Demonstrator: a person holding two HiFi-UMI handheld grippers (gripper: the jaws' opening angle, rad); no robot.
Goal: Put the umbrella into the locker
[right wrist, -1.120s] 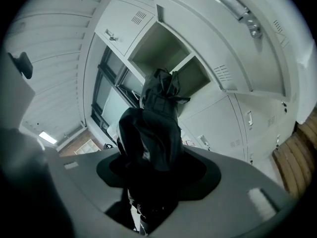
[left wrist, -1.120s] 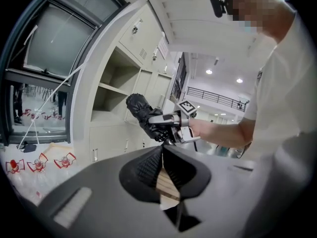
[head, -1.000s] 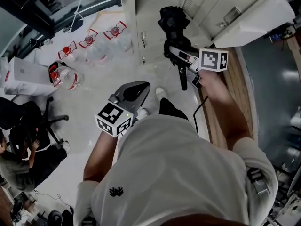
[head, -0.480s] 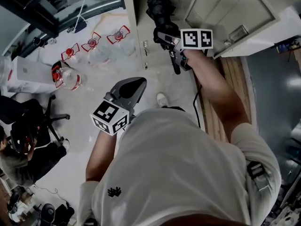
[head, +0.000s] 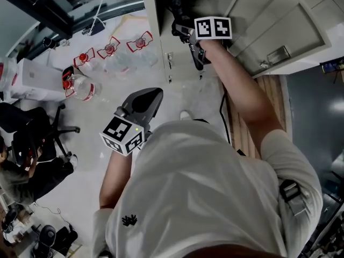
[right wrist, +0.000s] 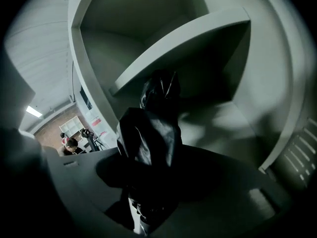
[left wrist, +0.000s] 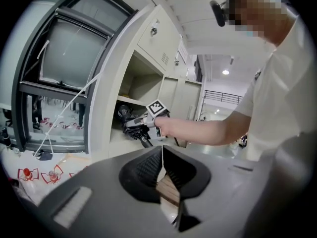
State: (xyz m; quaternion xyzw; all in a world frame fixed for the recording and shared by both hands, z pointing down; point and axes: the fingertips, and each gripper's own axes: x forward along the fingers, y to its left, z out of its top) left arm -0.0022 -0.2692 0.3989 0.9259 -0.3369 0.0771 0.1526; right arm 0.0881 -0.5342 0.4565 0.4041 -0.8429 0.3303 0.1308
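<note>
My right gripper (head: 185,32) is shut on a folded black umbrella (right wrist: 151,128), whose top end reaches into an open locker compartment (right wrist: 208,108) under a shelf. In the head view the umbrella (head: 180,12) is half inside the dark opening, its handle (head: 195,58) hanging below the gripper. The left gripper view shows the umbrella (left wrist: 130,124) at the compartment's mouth. My left gripper (head: 145,102) is held low over the floor, jaws together with nothing between them (left wrist: 162,175).
An open locker door (head: 279,34) swings out to the right of the compartment. Water jugs with red caps (head: 80,85) lie on the floor to the left, beside a white box (head: 32,79). A person sits on an office chair (head: 27,149) at the far left.
My right gripper has carried the umbrella up and forward, from in front of the lockers into the open compartment. The left gripper has hardly moved.
</note>
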